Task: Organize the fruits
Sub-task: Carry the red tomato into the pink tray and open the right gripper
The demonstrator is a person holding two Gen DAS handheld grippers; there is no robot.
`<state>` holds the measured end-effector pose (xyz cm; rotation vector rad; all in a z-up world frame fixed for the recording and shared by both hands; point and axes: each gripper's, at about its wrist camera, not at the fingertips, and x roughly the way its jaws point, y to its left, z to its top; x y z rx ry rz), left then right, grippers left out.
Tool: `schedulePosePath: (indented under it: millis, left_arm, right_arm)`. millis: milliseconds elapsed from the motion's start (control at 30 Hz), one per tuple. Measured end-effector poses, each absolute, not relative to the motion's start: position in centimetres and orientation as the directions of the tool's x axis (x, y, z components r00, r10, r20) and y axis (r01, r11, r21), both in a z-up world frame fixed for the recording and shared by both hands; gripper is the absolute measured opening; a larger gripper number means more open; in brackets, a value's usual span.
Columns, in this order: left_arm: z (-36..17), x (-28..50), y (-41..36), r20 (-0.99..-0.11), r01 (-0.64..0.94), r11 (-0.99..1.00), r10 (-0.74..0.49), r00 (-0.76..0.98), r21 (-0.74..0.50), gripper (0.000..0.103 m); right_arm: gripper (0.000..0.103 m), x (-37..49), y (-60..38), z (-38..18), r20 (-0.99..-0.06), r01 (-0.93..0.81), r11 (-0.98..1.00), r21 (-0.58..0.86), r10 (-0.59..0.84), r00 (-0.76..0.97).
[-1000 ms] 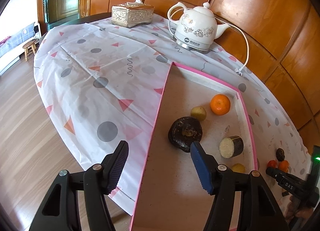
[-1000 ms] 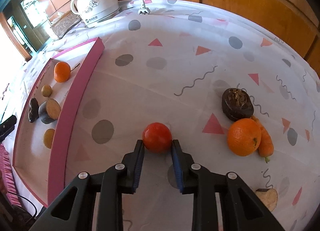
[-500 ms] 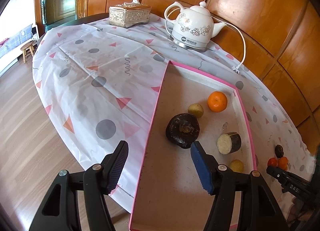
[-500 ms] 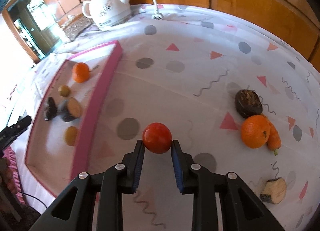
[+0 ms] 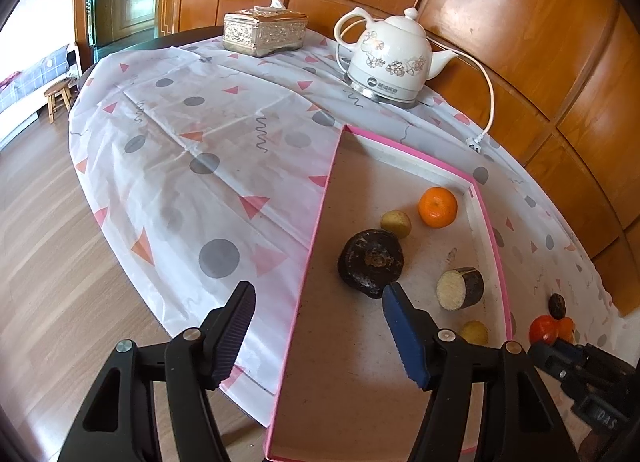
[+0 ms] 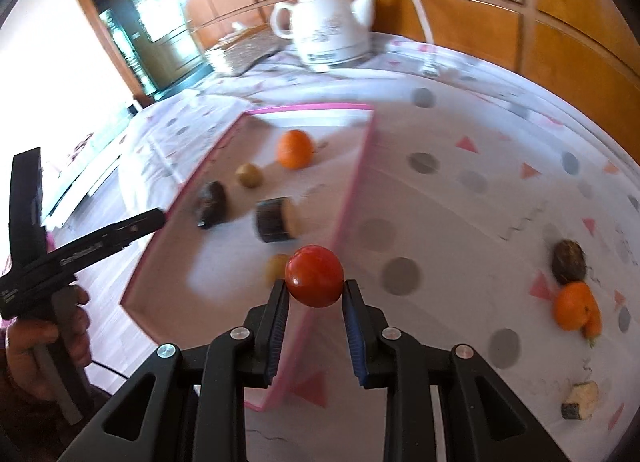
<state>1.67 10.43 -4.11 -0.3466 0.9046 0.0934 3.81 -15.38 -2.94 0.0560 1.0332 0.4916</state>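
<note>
The right claw point(image 6: 314, 298) grips the tomato point(image 6: 314, 276) above the tray point(image 6: 356, 197) wall; released early, it probably rolls away. The left claw point(image 5: 318, 326) hangs open.

tomato point(image 6: 315, 281): red
tray rim point(image 5: 320, 205): pink
cloth point(image 5: 208, 133): white, grey dots, pink triangles
kettle point(image 5: 390, 57): white, floral

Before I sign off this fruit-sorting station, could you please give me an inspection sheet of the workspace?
Surface: white patterned tablecloth, wrinkled.
Job's things: pink-rimmed shallow box holding five pieces, including an orange; round red tomato in the right gripper; four pieces on the cloth.
Clutter: white floral kettle, ornate metal tissue box.
Grippers: left gripper open, empty; right gripper shut on tomato.
Cables: white kettle cord, unplugged.
Surroundings: wood-panelled wall, small wooden stool.
</note>
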Motion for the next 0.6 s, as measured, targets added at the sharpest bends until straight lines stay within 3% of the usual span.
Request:
schedulePosePath:
  millis: [367,600]
  left_arm:
    - [-4.4,1.8,11.3,-0.787,-0.253,0.933,-0.051,0.614,-0.258,0.067]
    - [-4.6,1.9,10.9,-0.791,-0.243,0.937,-0.054,0.609,-0.251,0.067]
  right_arm:
    - [0.027,4.7,-9.6,-4.0,-0.829,-0.487,0.828,0.278,0.464,0.314]
    - [0.028,6.1,-7.5,-5.8,-0.859,-0.478,0.850,0.222,0.402,0.316]
